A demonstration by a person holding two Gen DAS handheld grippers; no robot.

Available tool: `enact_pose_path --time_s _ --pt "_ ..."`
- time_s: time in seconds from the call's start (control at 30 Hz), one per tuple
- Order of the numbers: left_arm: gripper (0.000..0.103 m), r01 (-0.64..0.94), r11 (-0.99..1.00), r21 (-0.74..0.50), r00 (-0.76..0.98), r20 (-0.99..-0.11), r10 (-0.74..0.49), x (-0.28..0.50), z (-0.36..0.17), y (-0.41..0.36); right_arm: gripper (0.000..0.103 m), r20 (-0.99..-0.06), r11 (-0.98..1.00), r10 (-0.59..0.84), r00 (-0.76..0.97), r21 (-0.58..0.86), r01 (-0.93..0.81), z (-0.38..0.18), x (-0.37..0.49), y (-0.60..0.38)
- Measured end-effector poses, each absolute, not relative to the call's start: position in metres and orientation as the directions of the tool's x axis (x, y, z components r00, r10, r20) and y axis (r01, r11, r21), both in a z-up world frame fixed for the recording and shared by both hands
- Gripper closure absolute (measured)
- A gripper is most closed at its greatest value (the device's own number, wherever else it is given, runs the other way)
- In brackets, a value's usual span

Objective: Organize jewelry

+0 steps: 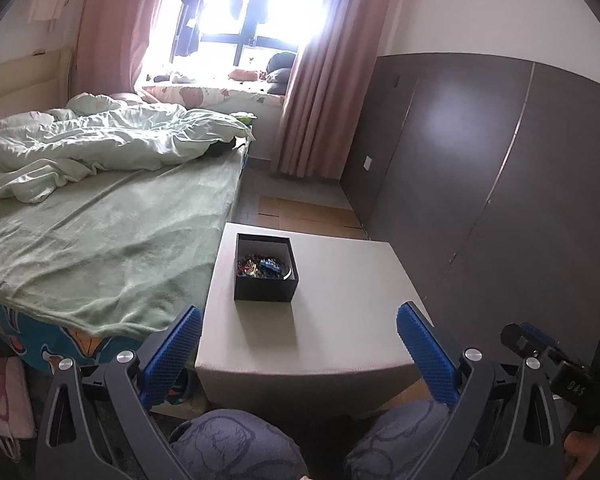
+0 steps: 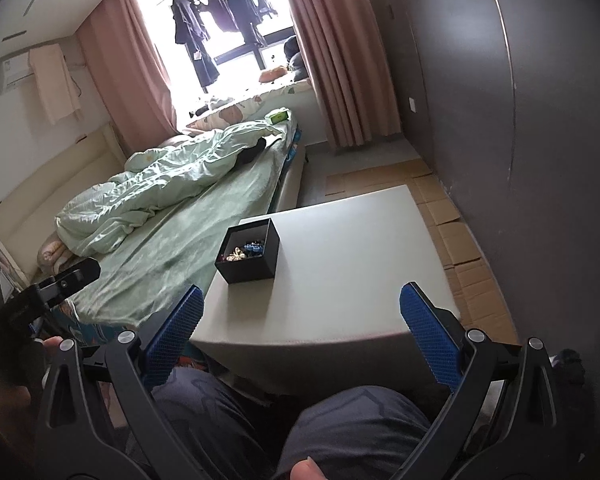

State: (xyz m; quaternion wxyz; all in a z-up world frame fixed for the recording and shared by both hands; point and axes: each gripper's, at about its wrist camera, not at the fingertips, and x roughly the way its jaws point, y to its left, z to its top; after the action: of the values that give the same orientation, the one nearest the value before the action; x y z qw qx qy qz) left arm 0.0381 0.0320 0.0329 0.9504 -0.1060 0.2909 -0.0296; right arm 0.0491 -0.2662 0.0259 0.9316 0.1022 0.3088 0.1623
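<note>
An open black box stands on a white low table, toward its far left. Mixed jewelry lies heaped inside: gold, red and blue pieces. In the right wrist view the box sits at the table's left edge, with the jewelry showing inside. My left gripper is open and empty, held back over the table's near edge, short of the box. My right gripper is open and empty, also near the front edge, with the box ahead and to the left.
A bed with green sheets and a rumpled quilt runs along the table's left side. A dark wardrobe wall stands to the right. Flattened cardboard covers the floor beyond the table. The person's knees are below the grippers.
</note>
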Motion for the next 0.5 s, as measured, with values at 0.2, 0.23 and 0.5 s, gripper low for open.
enact_pose_path --time_s 0.2,0.23,0.5 --pt "0.008 -0.01 0.985 -0.169 0.837 -0.54 -0.085 0.014 0.03 0.017 0.005 -0.539 0.933 0.355 0.764 0.258 -0.251 0.033 0.025 -0.273" --pt "0.008 -0.003 0.987 -0.159 0.84 -0.536 -0.084 0.009 0.03 0.015 0.005 -0.543 0.935 0.352 0.762 0.25 -0.254 0.033 0.021 -0.274" --pt "0.008 0.003 0.99 -0.144 0.856 -0.512 -0.077 -0.006 0.032 0.013 0.005 -0.567 0.94 0.341 0.75 0.202 -0.274 0.029 0.007 -0.267"
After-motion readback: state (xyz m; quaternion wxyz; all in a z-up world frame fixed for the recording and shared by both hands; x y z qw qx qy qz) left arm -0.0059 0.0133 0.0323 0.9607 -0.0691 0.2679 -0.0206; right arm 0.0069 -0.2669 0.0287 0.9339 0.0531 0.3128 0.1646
